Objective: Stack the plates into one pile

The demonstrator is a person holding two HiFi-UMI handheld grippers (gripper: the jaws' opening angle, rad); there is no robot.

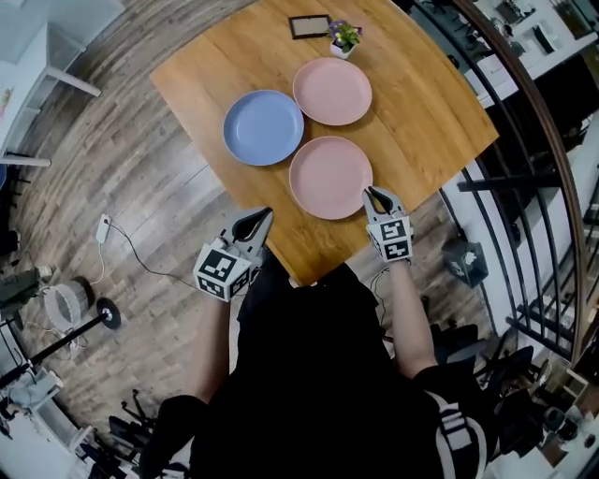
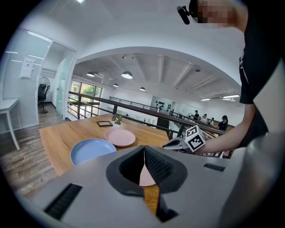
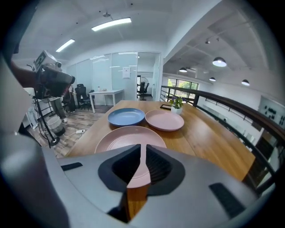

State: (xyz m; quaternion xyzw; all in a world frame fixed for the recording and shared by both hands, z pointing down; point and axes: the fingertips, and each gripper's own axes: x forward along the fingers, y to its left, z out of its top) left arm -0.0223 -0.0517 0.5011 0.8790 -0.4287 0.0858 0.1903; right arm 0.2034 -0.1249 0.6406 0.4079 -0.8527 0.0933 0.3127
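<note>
Three plates lie apart on the wooden table (image 1: 421, 112): a blue plate (image 1: 263, 127) at the left, a pink plate (image 1: 332, 91) behind it, and a second pink plate (image 1: 330, 177) nearest me. My right gripper (image 1: 370, 193) hovers at the near pink plate's right rim. In the right gripper view its jaws (image 3: 141, 149) stand a narrow slit apart, with nothing between them and that plate (image 3: 129, 138) just ahead. My left gripper (image 1: 266, 213) hangs off the table's near edge, left of that plate, jaws (image 2: 144, 149) shut and empty.
A small potted plant (image 1: 343, 37) and a dark picture frame (image 1: 309, 26) stand at the table's far end. A black railing (image 1: 524, 140) runs close along the right side. The wooden floor at the left holds a white cable (image 1: 140, 257).
</note>
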